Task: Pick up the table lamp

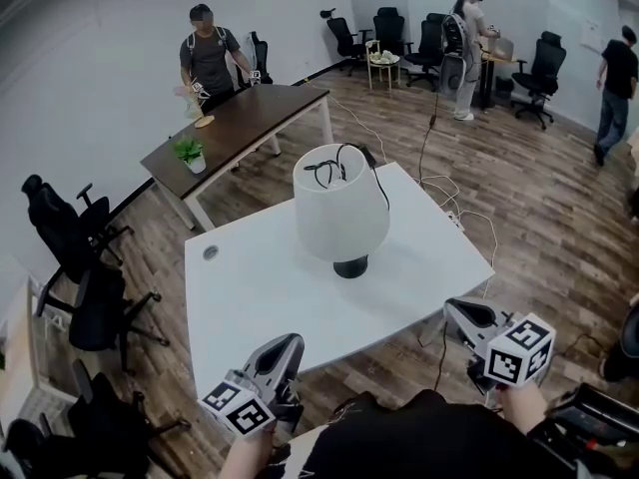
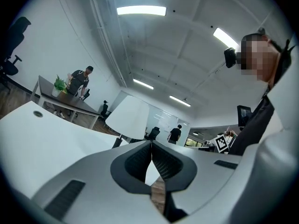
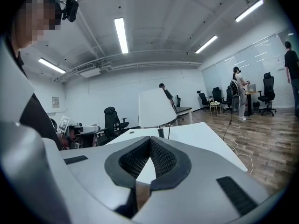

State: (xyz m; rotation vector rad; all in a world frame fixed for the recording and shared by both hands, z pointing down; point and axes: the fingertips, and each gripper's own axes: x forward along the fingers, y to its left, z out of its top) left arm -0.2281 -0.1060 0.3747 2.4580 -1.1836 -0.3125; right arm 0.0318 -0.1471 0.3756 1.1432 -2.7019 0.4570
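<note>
- Step in hand: approach. The lamp point(image 1: 340, 213) stands upright mid-surface point(image 1: 240, 297), at 12 o'clock, well apart from both grippers.
- I read the jaws of the left gripper point(image 1: 281, 350) and right gripper point(image 1: 465, 315) as closed and empty.
- Next I must open the jaws and advance.

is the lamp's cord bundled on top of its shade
Yes, the black cord lies coiled atop the white shade of the table lamp.

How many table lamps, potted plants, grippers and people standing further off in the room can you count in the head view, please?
Table lamp: 1
Potted plant: 1
Grippers: 2 (left gripper, right gripper)
People standing further off: 3 (person at left, person at the back, person at right)
Total: 7
</note>
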